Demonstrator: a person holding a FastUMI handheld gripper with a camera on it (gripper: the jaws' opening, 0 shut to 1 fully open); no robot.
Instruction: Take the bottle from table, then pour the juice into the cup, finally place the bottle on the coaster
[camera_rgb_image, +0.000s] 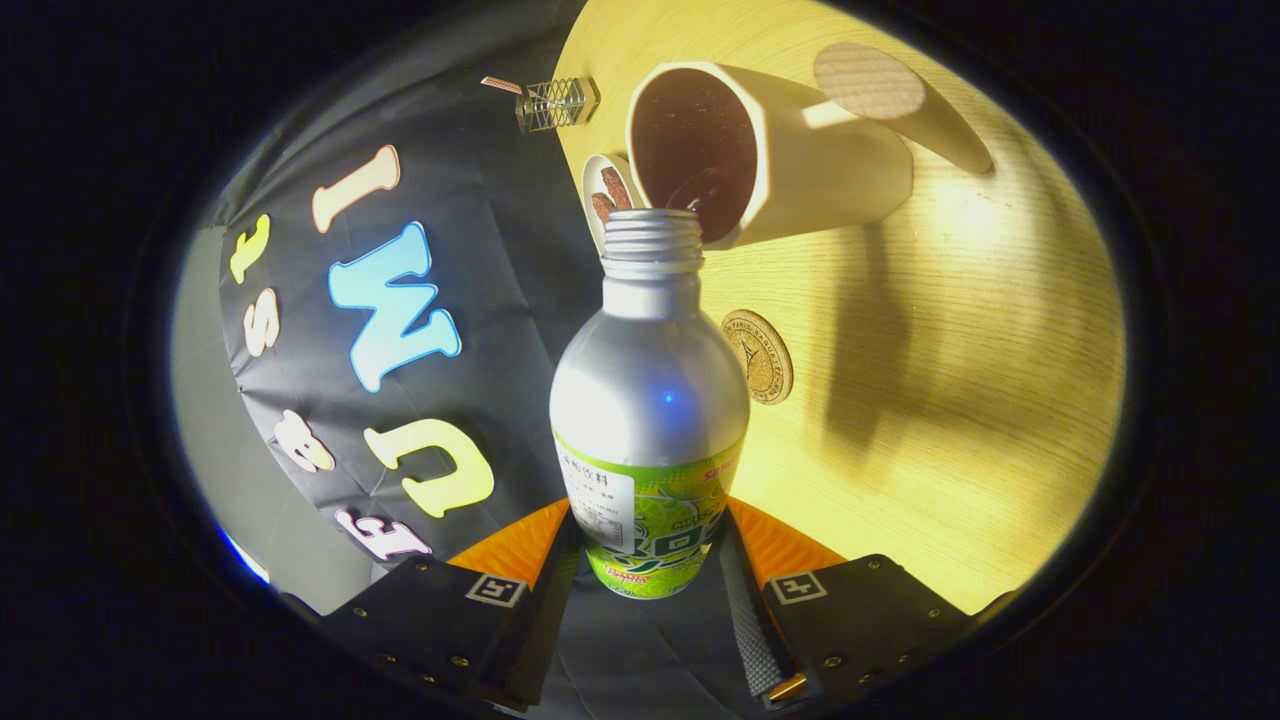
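From the gripper view we see the tongs (652, 585) clenched on the bottle (648, 400), one finger pressing each side of its green label. The bottle's base is hidden between the fingers, so we cannot make out its bottom. Its uncapped threaded neck sits at the rim of the cup (760, 155), at twelve o'clock from the tongs; the cup's interior is dark, and we cannot tell whether juice is flowing. A small dish (608, 195) at eleven o'clock of the neck is partly covered by cup and bottle. The round cork coaster (760, 355) lies on the counter (960, 350) at two o'clock from the bottle's body. A wooden-topped cylinder (890, 95) stands beyond the cup. The counter is pale wood, strongly lit, with dark shadows.
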